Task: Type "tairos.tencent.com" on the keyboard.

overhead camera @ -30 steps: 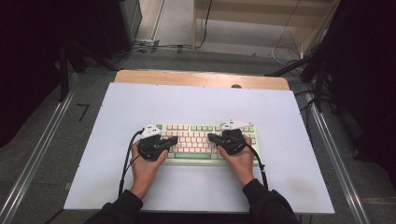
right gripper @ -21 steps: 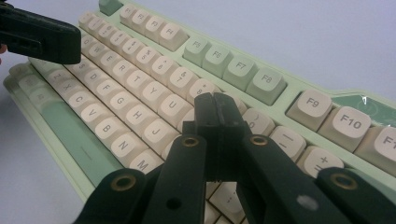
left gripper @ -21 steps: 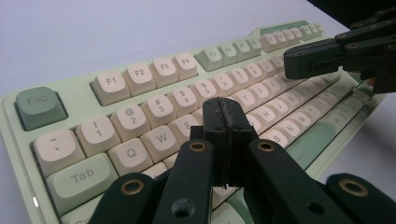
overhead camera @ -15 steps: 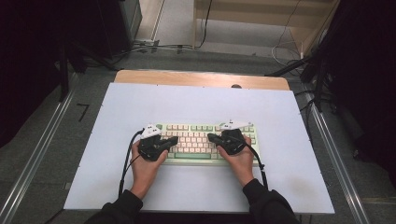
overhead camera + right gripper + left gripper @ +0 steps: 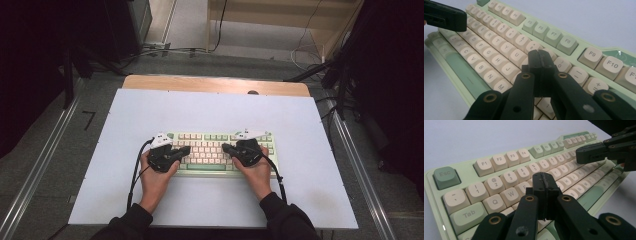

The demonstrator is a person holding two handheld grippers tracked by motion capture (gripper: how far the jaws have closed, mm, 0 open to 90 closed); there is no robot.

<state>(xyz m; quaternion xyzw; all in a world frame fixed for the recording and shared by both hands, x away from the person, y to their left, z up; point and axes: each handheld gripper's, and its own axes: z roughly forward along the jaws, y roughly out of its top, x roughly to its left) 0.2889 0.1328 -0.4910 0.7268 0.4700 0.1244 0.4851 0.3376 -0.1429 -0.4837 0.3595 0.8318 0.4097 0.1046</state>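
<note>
A pale green keyboard [image 5: 210,152] with cream keys lies on the white table, near its front. My left gripper [image 5: 187,149] hovers over the keyboard's left end, pointing right, jaws shut with nothing between them. In the left gripper view its tip [image 5: 544,178] sits just above the keys near E and R on the keyboard [image 5: 499,160]. My right gripper [image 5: 225,148] is over the right half, pointing left, also shut and empty. Its tip [image 5: 539,55] hangs above the keys near I and K of the keyboard [image 5: 486,47]. The two tips face each other, a short way apart.
The white table top [image 5: 215,110] has a wooden strip [image 5: 215,84] along its far edge. Metal rails [image 5: 40,165] run along both sides of the table. Cables and dark stands lie on the floor beyond.
</note>
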